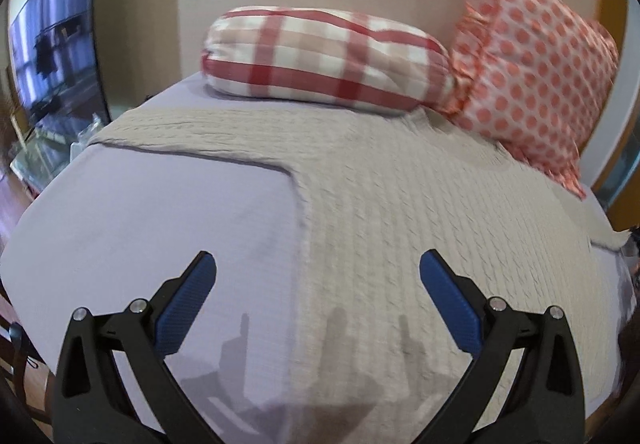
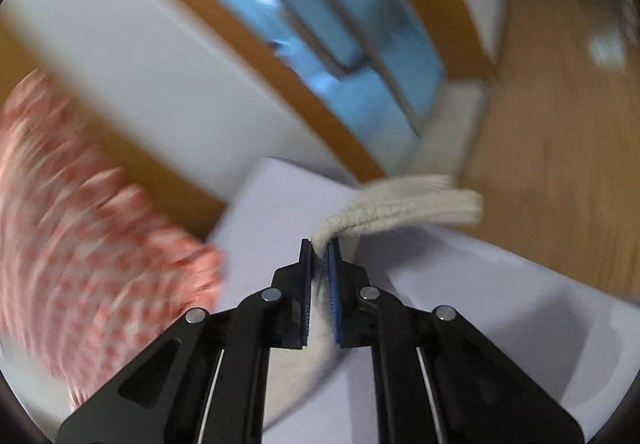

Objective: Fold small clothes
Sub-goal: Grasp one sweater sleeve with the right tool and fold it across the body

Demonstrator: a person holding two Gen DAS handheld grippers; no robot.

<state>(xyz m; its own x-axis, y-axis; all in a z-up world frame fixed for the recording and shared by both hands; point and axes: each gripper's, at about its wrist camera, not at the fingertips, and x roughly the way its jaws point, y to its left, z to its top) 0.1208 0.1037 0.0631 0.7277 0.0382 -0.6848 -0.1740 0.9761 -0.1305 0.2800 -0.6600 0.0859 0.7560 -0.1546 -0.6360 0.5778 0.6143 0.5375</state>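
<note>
Left gripper [image 1: 318, 272]: nearest the left camera, at 6 o'clock; jaws spread wide, nothing between them, hanging above the bed.

Right gripper [image 2: 319, 258]: jaws pressed almost together on a fold of the sweater, which bunches out beyond the tips toward 1 o'clock.

Sweater [image 1: 400, 212]: the thing to fold, a beige cable-knit. In the left view it lies flat across the bed from 6 o'clock out to 3 o'clock, one sleeve stretched toward 10 o'clock. Its thick ribbed end [image 2: 404, 206] shows lifted off the sheet in the right view.

Bed [image 1: 152, 220]: lilac sheet under the sweater, bare on the 8 o'clock side.

Checked pillow [image 1: 324, 60]: at 12 o'clock, beyond the sweater, its front edge touching or just beside the knit.

Dotted pillow [image 1: 532, 76]: at 2 o'clock, leaning against the wall, its lower edge near the sweater's far side.

Risk, slip: the right jaws seem to hold only a narrow pinch of bulky knit; a quick pull could tug it free.

Risk, drag: with the left jaws holding nothing, lifting one end alone may slide the whole sweater and skew the fold.

Risk, snag: the carried end may brush the dotted pillow, which sits close at 9 o'clock in the blurred right view.
</note>
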